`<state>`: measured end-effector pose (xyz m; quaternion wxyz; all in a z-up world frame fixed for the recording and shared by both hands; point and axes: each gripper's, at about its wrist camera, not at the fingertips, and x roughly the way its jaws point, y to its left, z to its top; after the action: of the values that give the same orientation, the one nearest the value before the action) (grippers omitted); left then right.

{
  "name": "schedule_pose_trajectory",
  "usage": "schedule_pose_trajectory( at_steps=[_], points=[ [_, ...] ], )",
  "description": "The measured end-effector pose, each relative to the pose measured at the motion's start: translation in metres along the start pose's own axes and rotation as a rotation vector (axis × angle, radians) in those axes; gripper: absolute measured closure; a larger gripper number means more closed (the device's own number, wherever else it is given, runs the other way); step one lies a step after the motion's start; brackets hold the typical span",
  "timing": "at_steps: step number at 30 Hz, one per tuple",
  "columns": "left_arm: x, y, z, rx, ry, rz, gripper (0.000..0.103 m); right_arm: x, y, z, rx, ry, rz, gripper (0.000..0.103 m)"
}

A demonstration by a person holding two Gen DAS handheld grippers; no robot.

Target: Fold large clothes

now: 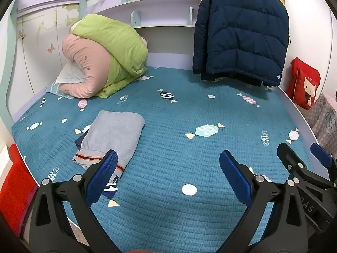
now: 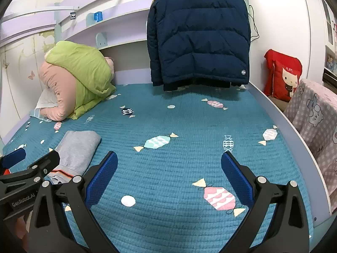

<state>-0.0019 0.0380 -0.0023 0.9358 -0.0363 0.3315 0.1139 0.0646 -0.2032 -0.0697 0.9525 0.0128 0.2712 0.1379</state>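
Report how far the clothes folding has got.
Done: gray sweatpants lie folded on the teal bedspread. In hand: nothing; the left tool and right tool are both open above the bed. Left: the navy and yellow puffer jacket hangs unfolded at the far end.

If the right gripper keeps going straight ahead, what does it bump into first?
Probably the teal bedspread: the open right gripper points slightly down at bare quilt. If it skims above, the hanging navy jacket looks next, though depth is unclear.

Rolled quilt, red cushion
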Motion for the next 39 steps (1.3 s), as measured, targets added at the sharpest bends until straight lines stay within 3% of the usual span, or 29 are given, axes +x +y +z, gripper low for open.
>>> schedule_pose_trajectory(
  at_steps=[13, 39],
  points=[
    [0.011, 0.01, -0.005, -0.003, 0.042, -0.029, 0.005, 0.001, 0.001, -0.003, 0.028, 0.018, 0.008, 0.008],
    [0.012, 0.013, -0.005, 0.001, 0.041, -0.032, 0.005, 0.004, -0.005, -0.003, 0.025, 0.024, 0.002, 0.008]
  ],
)
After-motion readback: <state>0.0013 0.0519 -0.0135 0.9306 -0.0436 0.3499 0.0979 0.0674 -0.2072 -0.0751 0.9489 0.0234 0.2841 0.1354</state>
